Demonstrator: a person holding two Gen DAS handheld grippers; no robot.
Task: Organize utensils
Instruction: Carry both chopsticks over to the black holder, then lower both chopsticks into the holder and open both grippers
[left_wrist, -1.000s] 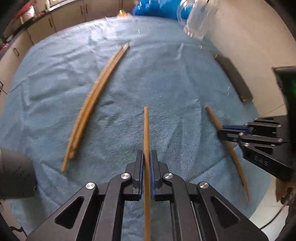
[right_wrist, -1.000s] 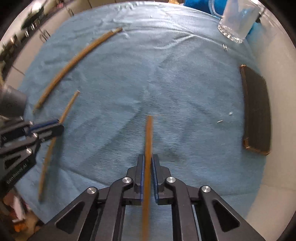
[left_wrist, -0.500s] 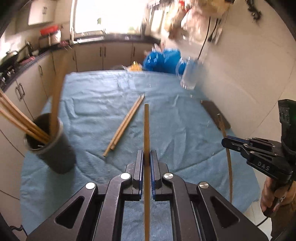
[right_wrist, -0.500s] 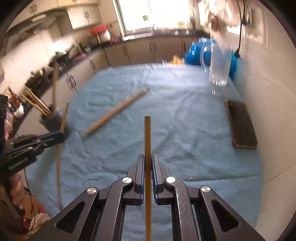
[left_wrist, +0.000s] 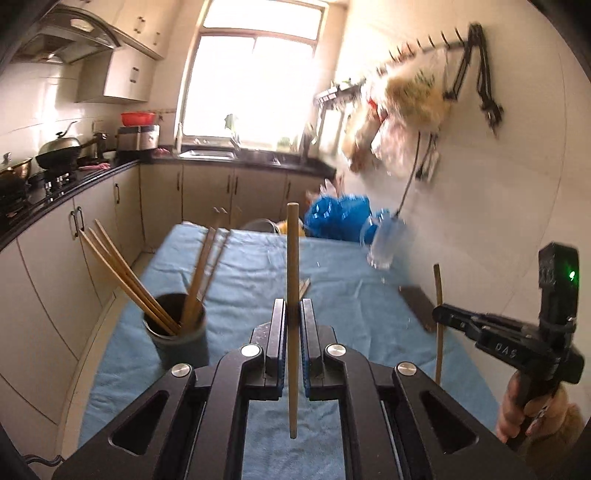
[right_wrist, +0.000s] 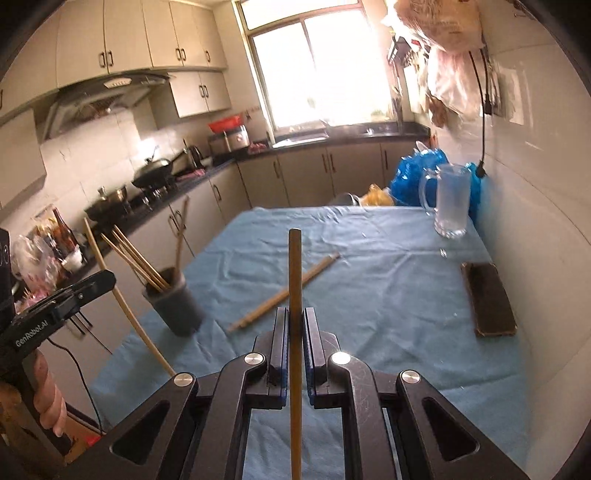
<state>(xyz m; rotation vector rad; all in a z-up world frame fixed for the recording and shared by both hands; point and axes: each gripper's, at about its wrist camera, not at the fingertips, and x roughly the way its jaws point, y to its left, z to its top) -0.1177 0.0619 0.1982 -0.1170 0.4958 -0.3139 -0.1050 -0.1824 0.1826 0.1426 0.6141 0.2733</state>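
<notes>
Each tool, left tool (left_wrist: 293, 325) and right tool (right_wrist: 294, 332), squeezes one chopstick (left_wrist: 293, 295); tip yours straight down over the cup (left_wrist: 177, 332).

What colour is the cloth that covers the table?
The cloth is light blue, plain and without pattern; it shows best in the right wrist view.

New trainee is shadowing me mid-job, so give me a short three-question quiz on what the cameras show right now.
1. True or false: the left gripper is shut on a chopstick.
2. Where do the loose chopsticks lie? A) in the glass mug B) on the blue cloth C) on the dark flat case
3. Fill in: the right gripper holds one ____.

Key: 1 true; 2 B; 3 chopstick. The dark cup already holds several chopsticks.
</notes>
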